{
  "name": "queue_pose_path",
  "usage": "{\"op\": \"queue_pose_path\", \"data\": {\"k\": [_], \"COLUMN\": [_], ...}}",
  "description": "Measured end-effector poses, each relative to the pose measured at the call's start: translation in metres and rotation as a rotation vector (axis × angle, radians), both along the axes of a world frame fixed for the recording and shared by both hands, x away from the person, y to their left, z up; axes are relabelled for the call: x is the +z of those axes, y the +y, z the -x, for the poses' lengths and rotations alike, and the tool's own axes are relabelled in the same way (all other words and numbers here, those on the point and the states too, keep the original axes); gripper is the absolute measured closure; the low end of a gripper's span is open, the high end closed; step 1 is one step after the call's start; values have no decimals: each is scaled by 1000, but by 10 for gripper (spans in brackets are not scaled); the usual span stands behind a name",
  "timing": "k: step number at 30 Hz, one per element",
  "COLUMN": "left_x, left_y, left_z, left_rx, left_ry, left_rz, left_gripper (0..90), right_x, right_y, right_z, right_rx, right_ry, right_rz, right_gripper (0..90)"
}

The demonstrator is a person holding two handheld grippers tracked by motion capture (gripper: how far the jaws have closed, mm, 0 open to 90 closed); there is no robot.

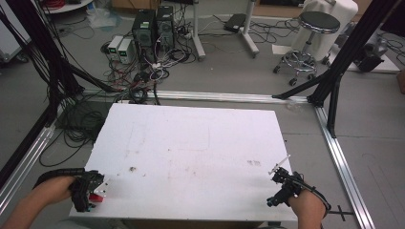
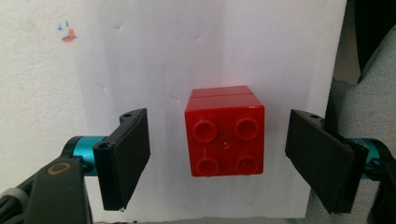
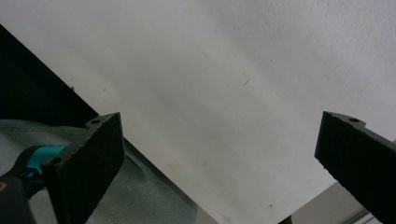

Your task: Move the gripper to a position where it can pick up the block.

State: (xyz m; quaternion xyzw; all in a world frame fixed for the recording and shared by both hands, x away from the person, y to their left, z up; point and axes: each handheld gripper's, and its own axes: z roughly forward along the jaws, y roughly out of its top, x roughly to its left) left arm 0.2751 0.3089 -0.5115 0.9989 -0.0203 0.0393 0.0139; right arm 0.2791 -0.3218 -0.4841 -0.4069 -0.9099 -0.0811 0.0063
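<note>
While the left gripper [image 2: 217,156] sits at the near-left corner of the table [image 1: 191,138], its jaws stand wide apart with the red brick [image 2: 225,136] between them, clear gaps on both sides, no contact. Brick looks like two stacked pieces, studs facing the camera, resting on the white top close to the near edge. From the high view the same brick [image 1: 97,196] shows as a red spot right at the left gripper [image 1: 95,190].

My read: grasp not made yet. Gripper is lined up and centred on the brick; what's left is closing, lifting, and whatever placement follows. Nothing else on the table to say where it goes.

Middle of the table: bare, a few scuffs and stains.

Right gripper [image 1: 282,183] hovers over the near-right corner, well apart from the brick. In its own view the right gripper [image 3: 219,158] has jaws wide apart too, nothing between them, just white tabletop and the table edge below. Looks idle for now.
</note>
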Motion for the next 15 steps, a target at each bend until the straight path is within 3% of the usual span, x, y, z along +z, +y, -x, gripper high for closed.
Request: {"op": "queue_pose_path", "data": {"k": [6, 15], "left_x": [-5, -4], "left_y": [0, 1], "left_z": [1, 1], "left_rx": [2, 11], "left_ry": [22, 13], "left_rz": [-10, 0], "left_gripper": [225, 225], "right_x": [0, 0], "right_y": [0, 1], "right_z": [0, 0], "right_rx": [-3, -2], "right_ry": [-2, 1], "right_rz": [0, -1], "right_gripper": [9, 9]}}
